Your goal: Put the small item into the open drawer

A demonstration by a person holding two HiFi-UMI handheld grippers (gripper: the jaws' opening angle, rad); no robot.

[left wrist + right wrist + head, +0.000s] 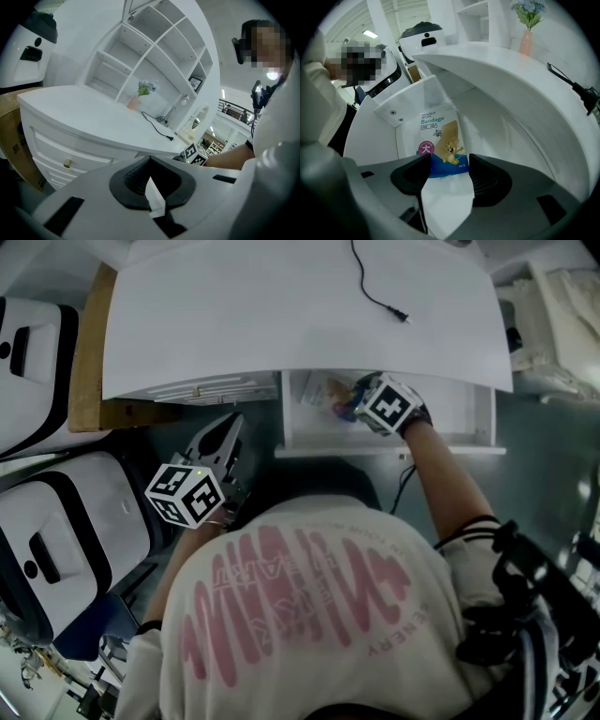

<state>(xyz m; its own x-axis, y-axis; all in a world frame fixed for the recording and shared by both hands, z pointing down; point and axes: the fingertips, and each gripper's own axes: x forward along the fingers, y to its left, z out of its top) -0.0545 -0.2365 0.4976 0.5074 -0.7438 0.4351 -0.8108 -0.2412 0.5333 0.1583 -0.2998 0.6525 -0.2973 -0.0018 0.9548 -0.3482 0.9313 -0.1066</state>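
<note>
The small item is a flat bandage packet (438, 140) with a cartoon print; it lies inside the open white drawer (450, 413), near its left wall. My right gripper (449, 168) points steeply down into the drawer, jaws wide, with the packet's lower edge between its black pads without pressing on it. In the head view the packet (323, 392) shows just left of the right gripper (354, 401). My left gripper (232, 423) hangs below the desk edge, left of the drawer, jaws together and nothing in them; its own view shows the left gripper (152, 180) facing the desk front.
The white desk top (300, 306) overhangs the drawer and carries a black cable with a plug (380, 296) and a small vase of flowers (140, 96). Closed drawers with a brass knob (67, 163) are at left. White machines (56, 540) and a wooden board (89, 352) stand at left.
</note>
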